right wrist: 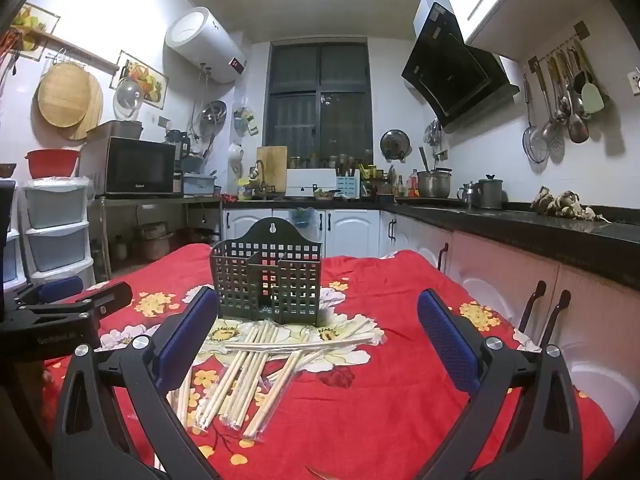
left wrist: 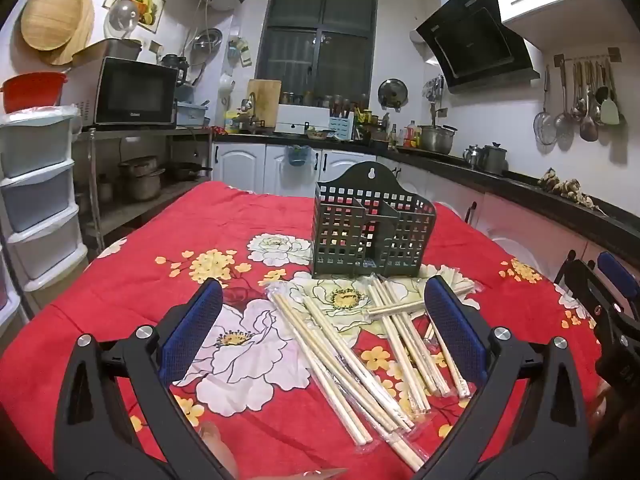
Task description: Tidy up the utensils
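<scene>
A dark green perforated utensil holder [left wrist: 370, 230] [right wrist: 267, 282] with two compartments stands upright on the red floral tablecloth [left wrist: 132, 280] [right wrist: 392, 400]. In front of it lie several pairs of wooden chopsticks [left wrist: 352, 364] [right wrist: 256, 368] in clear plastic sleeves, scattered and crossing each other. My left gripper [left wrist: 324, 328] hovers open above the chopsticks, nothing between its blue pads. My right gripper [right wrist: 316, 340] is open too, near the pile's right side, holding nothing. Each gripper shows at the edge of the other's view: the right gripper [left wrist: 604, 292], the left gripper [right wrist: 60, 300].
The table stands in a kitchen. A stack of plastic drawers [left wrist: 36, 196] and a microwave [left wrist: 134, 92] on a metal rack are to the left. A dark countertop [right wrist: 520, 224] with pots runs along the back and right. Two chair backs [right wrist: 544, 312] touch the table's right side.
</scene>
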A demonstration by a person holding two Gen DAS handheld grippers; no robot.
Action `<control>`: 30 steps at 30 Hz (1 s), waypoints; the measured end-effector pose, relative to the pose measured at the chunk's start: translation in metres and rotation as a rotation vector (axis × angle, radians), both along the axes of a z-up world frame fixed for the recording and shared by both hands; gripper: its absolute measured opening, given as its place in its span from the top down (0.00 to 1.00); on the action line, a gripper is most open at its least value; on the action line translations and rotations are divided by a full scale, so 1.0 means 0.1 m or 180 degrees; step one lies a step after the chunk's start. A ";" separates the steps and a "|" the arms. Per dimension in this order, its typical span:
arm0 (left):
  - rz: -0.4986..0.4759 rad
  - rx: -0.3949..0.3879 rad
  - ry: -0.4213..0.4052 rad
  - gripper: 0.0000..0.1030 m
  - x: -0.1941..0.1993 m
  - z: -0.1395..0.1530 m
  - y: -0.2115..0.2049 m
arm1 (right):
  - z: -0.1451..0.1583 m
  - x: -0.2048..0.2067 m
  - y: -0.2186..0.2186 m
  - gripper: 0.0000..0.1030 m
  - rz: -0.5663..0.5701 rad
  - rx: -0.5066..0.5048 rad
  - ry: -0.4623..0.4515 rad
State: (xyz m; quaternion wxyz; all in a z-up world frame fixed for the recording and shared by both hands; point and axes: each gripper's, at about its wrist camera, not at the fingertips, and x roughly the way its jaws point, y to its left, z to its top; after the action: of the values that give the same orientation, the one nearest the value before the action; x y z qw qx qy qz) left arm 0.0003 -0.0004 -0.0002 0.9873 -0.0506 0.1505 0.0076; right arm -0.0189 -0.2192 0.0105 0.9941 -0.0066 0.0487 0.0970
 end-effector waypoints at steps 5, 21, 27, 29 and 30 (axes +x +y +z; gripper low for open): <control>-0.0010 0.0017 -0.0005 0.09 0.02 0.00 0.00 | 0.00 0.00 0.00 0.06 -0.0016 0.0009 -0.0007; -0.0031 0.0009 -0.0027 0.09 0.00 0.01 -0.04 | -0.01 0.04 -0.03 0.06 -0.0077 0.0018 0.0046; -0.0063 0.0020 -0.0029 0.09 0.00 0.01 -0.09 | -0.02 0.05 -0.05 0.06 -0.0079 0.0037 0.0052; -0.0063 0.0020 -0.0027 0.09 0.00 0.01 -0.09 | -0.01 0.05 -0.05 0.06 -0.0084 0.0034 0.0054; -0.0064 0.0021 -0.0026 0.09 0.00 0.01 -0.10 | -0.01 0.05 -0.05 0.06 -0.0083 0.0030 0.0055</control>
State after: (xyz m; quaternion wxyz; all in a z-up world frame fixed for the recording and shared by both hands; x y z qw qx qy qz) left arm 0.0000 -0.0104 0.0008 0.9881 -0.0458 0.1469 -0.0021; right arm -0.0139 -0.2240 0.0090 0.9948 -0.0004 0.0570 0.0843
